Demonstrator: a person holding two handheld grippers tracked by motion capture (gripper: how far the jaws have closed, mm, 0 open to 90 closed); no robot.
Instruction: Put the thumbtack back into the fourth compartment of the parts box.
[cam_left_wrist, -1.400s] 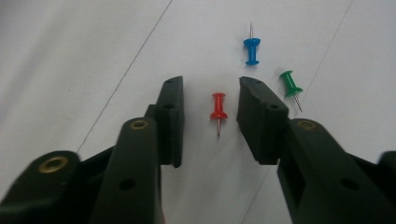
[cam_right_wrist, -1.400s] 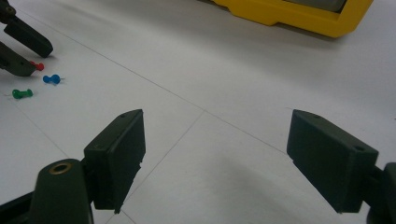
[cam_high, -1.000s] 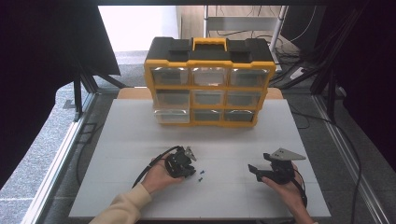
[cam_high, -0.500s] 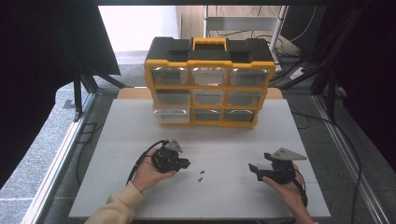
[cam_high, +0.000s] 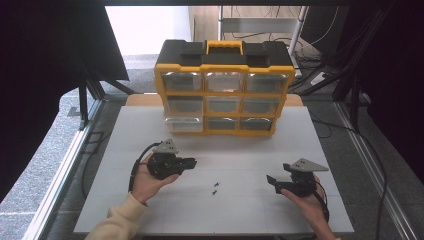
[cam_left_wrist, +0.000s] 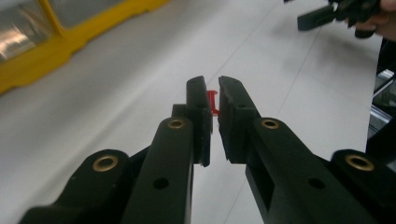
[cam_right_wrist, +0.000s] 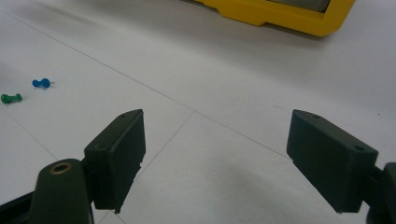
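On the white table (cam_high: 150, 135), left gripper (cam_left_wrist: 212, 100) clamps 1 red pushpin (cam_left_wrist: 213, 102); right gripper (cam_right_wrist: 215, 149) gapes; 2 pushpins (cam_high: 215, 188) remain at 6 o'clock of the organizer (cam_high: 223, 90).

Your white table (cam_high: 150, 130) carries a yellow and black drawer organizer (cam_high: 223, 90) at its far edge, and near the middle in front of you lie a blue pushpin (cam_right_wrist: 42, 83) and a green pushpin (cam_right_wrist: 11, 98)

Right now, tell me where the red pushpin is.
The red pushpin is pinched in the left tool, left of the green and blue pins.
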